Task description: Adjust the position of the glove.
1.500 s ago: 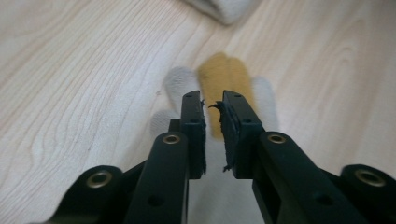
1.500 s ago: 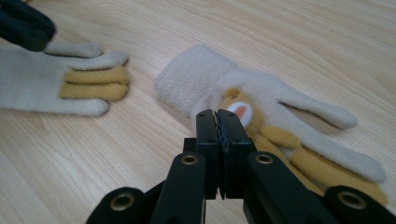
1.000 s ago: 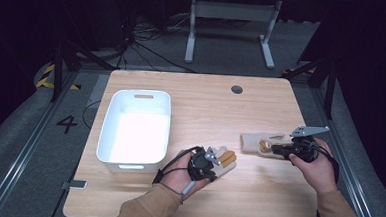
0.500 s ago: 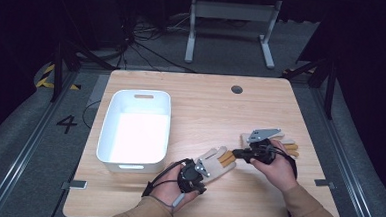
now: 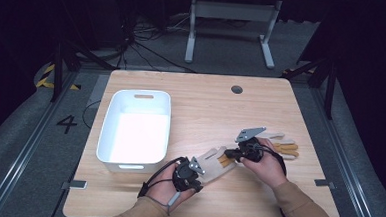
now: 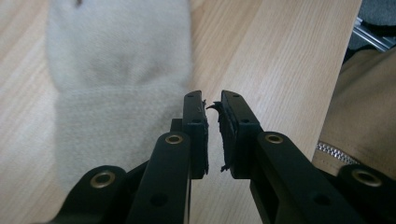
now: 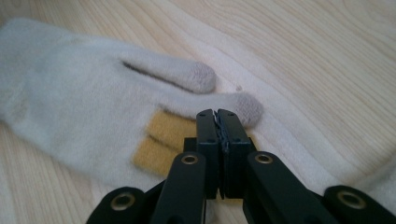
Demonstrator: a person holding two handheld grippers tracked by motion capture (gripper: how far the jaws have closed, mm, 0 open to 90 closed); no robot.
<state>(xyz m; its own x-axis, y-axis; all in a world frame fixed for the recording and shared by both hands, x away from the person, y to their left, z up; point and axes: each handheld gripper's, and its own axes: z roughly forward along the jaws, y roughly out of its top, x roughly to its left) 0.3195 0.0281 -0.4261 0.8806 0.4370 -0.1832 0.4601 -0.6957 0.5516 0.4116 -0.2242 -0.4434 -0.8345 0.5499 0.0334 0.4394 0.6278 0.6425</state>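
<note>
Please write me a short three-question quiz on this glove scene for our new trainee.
1. True or false: a glove lies inside the white bin.
2. Which gripper has its tips over the near glove's fingers?
A. left gripper
B. right gripper
3. Fill in: the far glove has ____ fingers.

Key:
1. False; both gloves lie on the table.
2. B.
3. Yellow.

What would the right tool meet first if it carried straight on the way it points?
Most likely the cream glove: the right tool, jaws shut, points over its grey-tipped fingers, just above them. Whether it already touches is unclear.
</note>
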